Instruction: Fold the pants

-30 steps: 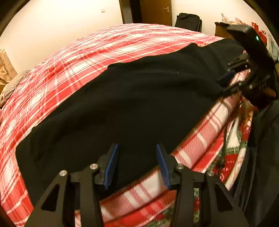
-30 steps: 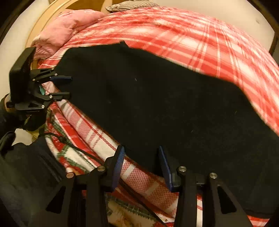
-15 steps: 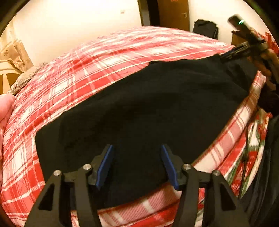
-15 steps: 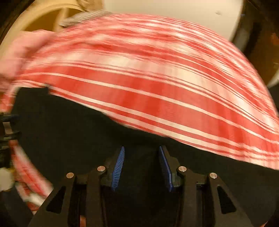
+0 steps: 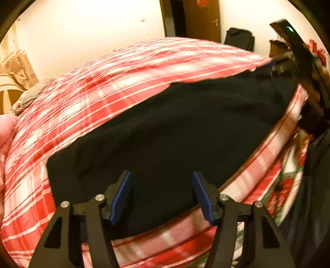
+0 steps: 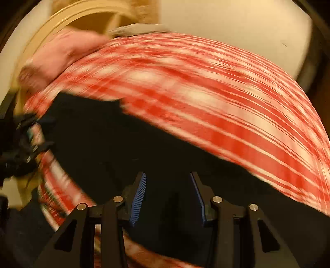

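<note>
Black pants (image 5: 185, 127) lie flat along the near edge of a bed with a red and white plaid cover (image 5: 107, 86). My left gripper (image 5: 162, 191) is open and empty, over the pants near their left end. My right gripper (image 6: 168, 192) is open and empty, over the pants (image 6: 115, 148) in its own blurred view. It also shows in the left wrist view (image 5: 288, 61) at the pants' far right end. The left gripper shows at the left edge of the right wrist view (image 6: 26, 136).
A pink pillow (image 6: 61, 53) and a curved wooden headboard (image 6: 68, 16) are at the head of the bed. A door (image 5: 202, 18) and a dark bag (image 5: 239, 39) stand behind the bed. A flowered sheet (image 5: 286, 181) hangs down the bed's side.
Both grippers have moved up over the pants from the bed's edge. The right gripper swung toward the pants' far end and then turned back; its view is blurred by motion.
</note>
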Available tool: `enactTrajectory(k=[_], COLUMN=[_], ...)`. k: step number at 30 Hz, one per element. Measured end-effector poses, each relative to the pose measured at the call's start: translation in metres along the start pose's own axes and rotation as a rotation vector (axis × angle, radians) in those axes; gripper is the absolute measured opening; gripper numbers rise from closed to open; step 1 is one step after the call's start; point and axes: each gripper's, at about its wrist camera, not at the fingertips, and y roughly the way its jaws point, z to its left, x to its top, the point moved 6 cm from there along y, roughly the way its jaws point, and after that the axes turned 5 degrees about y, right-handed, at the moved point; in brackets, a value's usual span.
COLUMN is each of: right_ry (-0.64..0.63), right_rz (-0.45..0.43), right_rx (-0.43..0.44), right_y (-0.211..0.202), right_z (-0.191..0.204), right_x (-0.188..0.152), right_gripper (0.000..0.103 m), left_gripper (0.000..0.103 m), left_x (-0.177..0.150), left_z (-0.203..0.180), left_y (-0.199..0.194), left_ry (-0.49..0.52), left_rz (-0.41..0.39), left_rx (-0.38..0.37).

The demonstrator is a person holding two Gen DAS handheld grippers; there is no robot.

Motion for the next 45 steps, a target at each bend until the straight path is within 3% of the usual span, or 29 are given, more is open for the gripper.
enactTrajectory(k=[2, 5, 7, 11, 13, 18, 21, 25, 28, 32, 37, 39, 41, 45], right_ry=[-0.052, -0.013, 0.045, 0.118, 0.161, 0.309, 0.402, 0.356, 0.404, 0.489, 0.582, 0.584, 0.566, 0.503], right_rz=[0.038, 0.092, 0.094, 0.062, 0.042, 0.057, 0.02, -0.041, -0.08, -0.118, -0.072, -0.058, -0.086, -0.066], right_rx=[-0.065, -0.129, -0.061, 0.038, 0.047, -0.148, -0.05, -0.122, -0.11, -0.168, -0.244, -0.286, -0.279, -0.354], right_y=[0.018, 0.04, 0.037, 0.012, 0.007, 0.024, 0.017, -0.006, -0.03, -0.061, -0.065, -0.06, -0.061, -0.067], right_z=[0.014, -0.008, -0.021, -0.04, -0.053, -0.127, -0.145, -0.144, -0.157, -0.197, -0.247, -0.259, -0.261, -0.254], right_x=[-0.004, -0.013, -0.015, -0.016, -0.015, -0.022, -0.021, -0.018, -0.024, -0.044, -0.081, -0.091, -0.095, -0.094], right_gripper=[0.045, 0.047, 0.051, 0.051, 0.051, 0.051, 0.051, 0.052, 0.052, 0.052, 0.052, 0.052, 0.052, 0.052], left_gripper=[0.064, 0.064, 0.065, 0.065, 0.065, 0.069, 0.069, 0.07, 0.077, 0.077, 0.077, 0.083, 0.088, 0.089], left_x=[0.004, 0.003, -0.005, -0.003, 0.006, 0.035, 0.047, 0.074, 0.095, 0.107, 0.103, 0.101, 0.1, 0.1], left_z=[-0.004, -0.01, -0.01, -0.007, -0.01, -0.035, -0.047, -0.067, -0.088, -0.111, -0.12, -0.12, -0.122, -0.124], left_y=[0.002, 0.012, 0.021, 0.016, 0.011, 0.008, 0.011, 0.007, 0.014, 0.037, 0.072, 0.076, 0.075, 0.074], left_ry=[0.017, 0.041, 0.041, 0.003, -0.008, 0.064, 0.09, 0.104, 0.15, 0.198, 0.187, 0.172, 0.177, 0.181], left_rz=[-0.004, 0.021, 0.064, 0.041, 0.01, -0.03, -0.03, -0.075, -0.09, -0.064, 0.022, 0.029, 0.033, 0.05], left_rx=[-0.002, -0.012, -0.008, -0.031, -0.052, -0.079, -0.097, -0.161, -0.187, -0.19, -0.157, -0.147, -0.148, -0.141])
